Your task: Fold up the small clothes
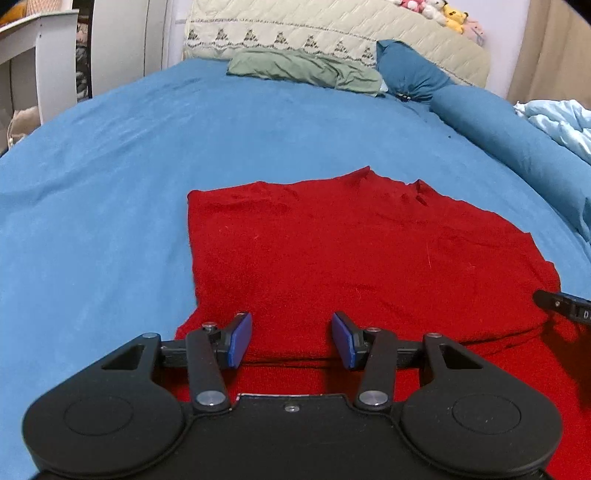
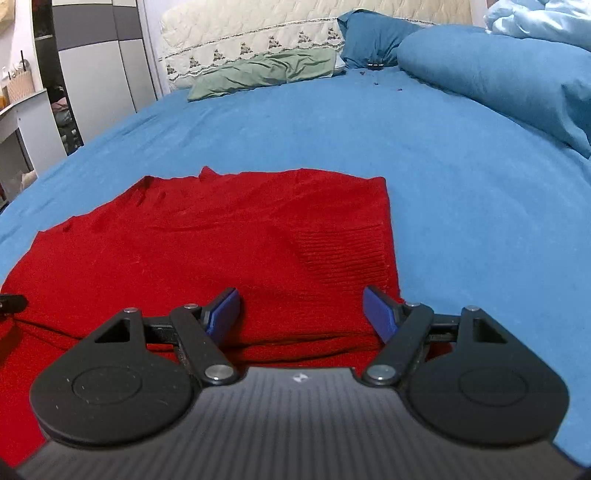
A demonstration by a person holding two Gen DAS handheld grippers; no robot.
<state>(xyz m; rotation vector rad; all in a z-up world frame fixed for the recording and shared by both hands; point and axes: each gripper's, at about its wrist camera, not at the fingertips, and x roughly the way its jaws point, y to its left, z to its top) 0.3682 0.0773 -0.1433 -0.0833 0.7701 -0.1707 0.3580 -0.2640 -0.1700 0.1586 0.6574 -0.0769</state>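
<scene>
A red knit garment [image 1: 351,251] lies flat on the blue bedsheet [image 1: 110,166], partly folded, with a folded edge running across near both grippers. My left gripper [image 1: 291,338] is open and empty, hovering over the garment's near left part. My right gripper [image 2: 301,314] is open and empty over the garment [image 2: 221,240] near its right edge, beside a ribbed cuff [image 2: 347,251]. The tip of the right gripper shows at the right edge of the left wrist view [image 1: 561,304].
A green cloth [image 1: 306,68] and a blue pillow [image 1: 410,70] lie at the bed's far end by a quilted headboard [image 1: 332,29]. A long blue bolster [image 2: 498,74] and a light blue duvet [image 1: 561,122] lie on the right. White furniture [image 1: 44,55] stands left.
</scene>
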